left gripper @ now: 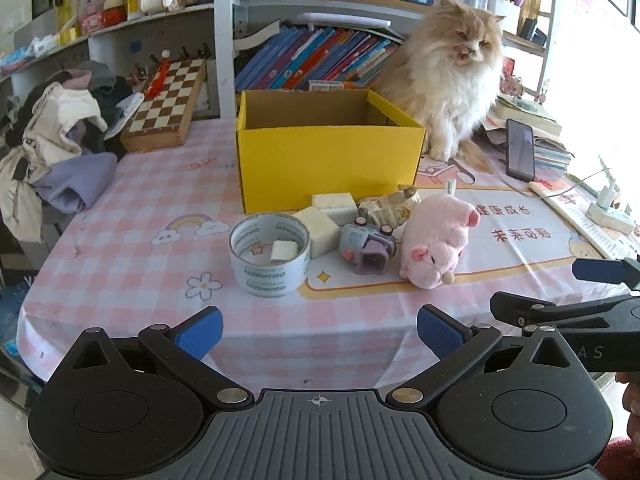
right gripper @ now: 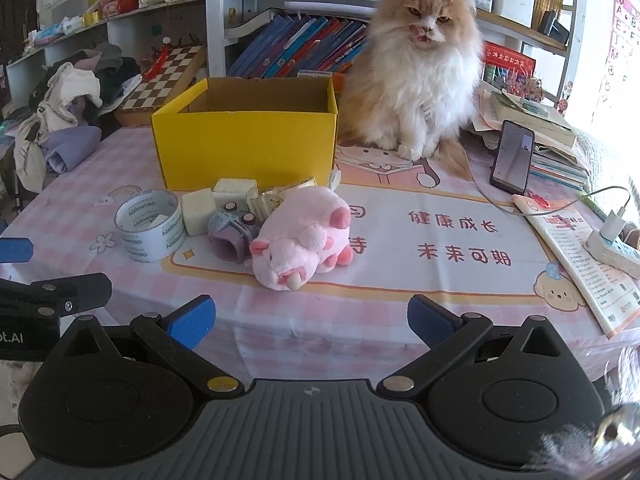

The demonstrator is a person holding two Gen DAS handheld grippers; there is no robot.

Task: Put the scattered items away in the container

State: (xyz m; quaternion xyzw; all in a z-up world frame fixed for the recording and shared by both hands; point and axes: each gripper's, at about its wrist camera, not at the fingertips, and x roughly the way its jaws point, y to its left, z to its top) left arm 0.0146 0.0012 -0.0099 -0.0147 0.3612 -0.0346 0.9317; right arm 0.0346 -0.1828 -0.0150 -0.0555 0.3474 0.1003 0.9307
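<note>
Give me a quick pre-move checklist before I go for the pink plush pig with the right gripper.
1. Right gripper open wide enough for the pink plush pig: ok, fingers spread and nothing between them.
2. Left gripper free: ok, open and holding nothing.
3. Pig reachable: ok, it is the nearest item, though it touches the grey toy car.
4. Yellow box open on top: ok; whether anything lies on its floor, cannot tell.
5. Drop path: not ok, the cat sits right beside the box.
6. Grippers apart from each other: ok, but close side by side.
</note>
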